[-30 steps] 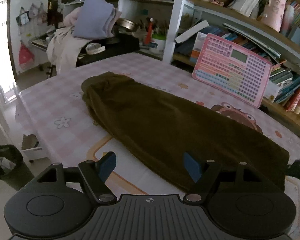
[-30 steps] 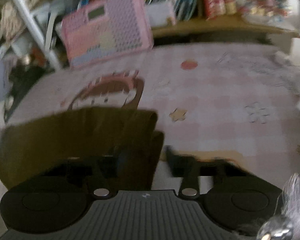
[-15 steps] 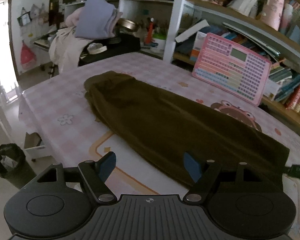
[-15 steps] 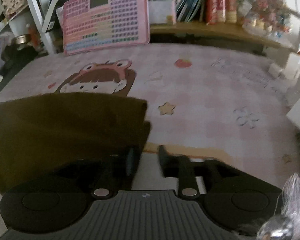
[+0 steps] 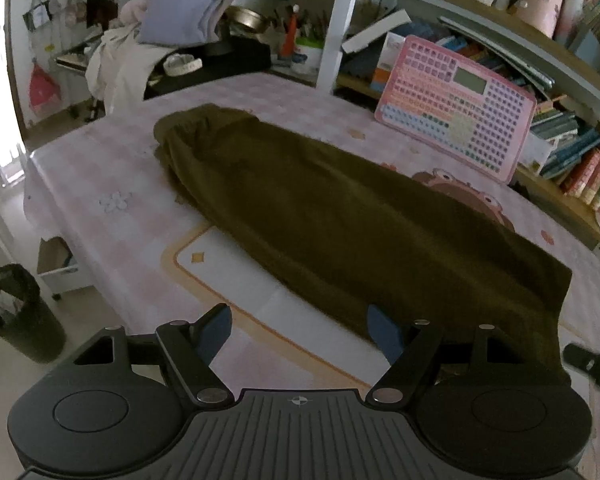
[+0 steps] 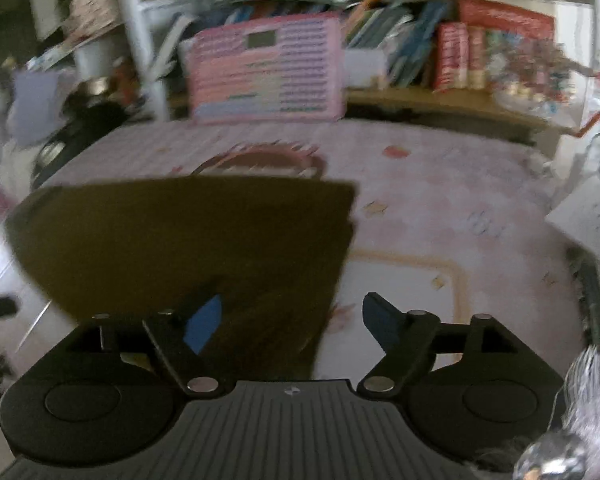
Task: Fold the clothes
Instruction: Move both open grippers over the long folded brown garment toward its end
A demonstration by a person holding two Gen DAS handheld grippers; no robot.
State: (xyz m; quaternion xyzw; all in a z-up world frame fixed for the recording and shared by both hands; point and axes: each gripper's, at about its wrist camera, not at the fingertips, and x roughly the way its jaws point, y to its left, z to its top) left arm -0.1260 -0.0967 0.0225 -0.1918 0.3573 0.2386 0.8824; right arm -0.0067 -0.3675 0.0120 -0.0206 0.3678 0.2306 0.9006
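A long dark olive-brown garment (image 5: 340, 220) lies flat across the pink checked table (image 5: 112, 184), folded lengthwise, its waistband end at the far left. My left gripper (image 5: 300, 330) is open above the table's near edge, its right fingertip over the garment's near hem. In the blurred right wrist view the garment's other end (image 6: 188, 240) fills the left half. My right gripper (image 6: 292, 322) is open, straddling that end's near corner, with nothing held. The right gripper's tip (image 5: 592, 362) shows at the left wrist view's right edge.
A pink toy keyboard (image 5: 456, 108) leans on a bookshelf (image 5: 572, 152) behind the table. A pile of clothes (image 5: 180, 8) sits on a dark stand at the far left. A black waste bin (image 5: 16, 312) stands on the floor by the table's left corner.
My right gripper has opened from nearly shut and drawn back over the garment's corner. The left gripper has pulled back slightly; the garment lies unchanged.
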